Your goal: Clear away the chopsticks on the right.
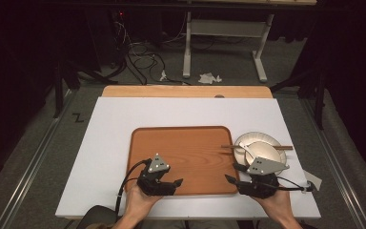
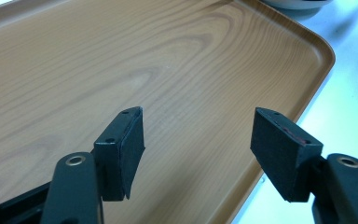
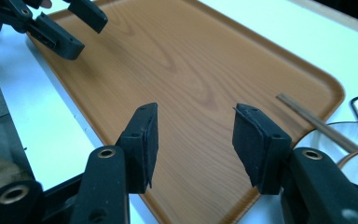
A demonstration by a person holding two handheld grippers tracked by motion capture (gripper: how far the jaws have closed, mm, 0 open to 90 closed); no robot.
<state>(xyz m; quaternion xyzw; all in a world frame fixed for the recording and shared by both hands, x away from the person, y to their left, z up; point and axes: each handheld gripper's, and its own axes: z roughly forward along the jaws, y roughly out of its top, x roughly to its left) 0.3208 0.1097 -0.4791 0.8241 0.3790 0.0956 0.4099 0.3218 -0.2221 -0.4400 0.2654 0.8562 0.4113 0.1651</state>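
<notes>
A wooden tray (image 1: 181, 148) lies bare on the white board, seen close in the left gripper view (image 2: 121, 60) and the right gripper view (image 3: 177, 56). Right of it stand stacked white dishes (image 1: 262, 149) with a white spoon (image 1: 246, 150) in them and chopsticks (image 1: 257, 147) laid across, their tips over the tray's rim (image 3: 317, 122). My left gripper (image 1: 174, 175) hangs open and empty over the tray's front left part (image 2: 198, 140), pointing right. My right gripper (image 1: 233, 173) is open and empty at the tray's front right corner (image 3: 196, 135), pointing left toward the left gripper (image 3: 70, 23).
The white board (image 1: 114, 143) covers a wooden tabletop (image 1: 186, 91), with bare white surface left of and behind the tray. A small white tag (image 1: 313, 181) lies at the front right. Beyond the table are cables (image 1: 143, 62) and a desk frame (image 1: 224, 28) on the floor.
</notes>
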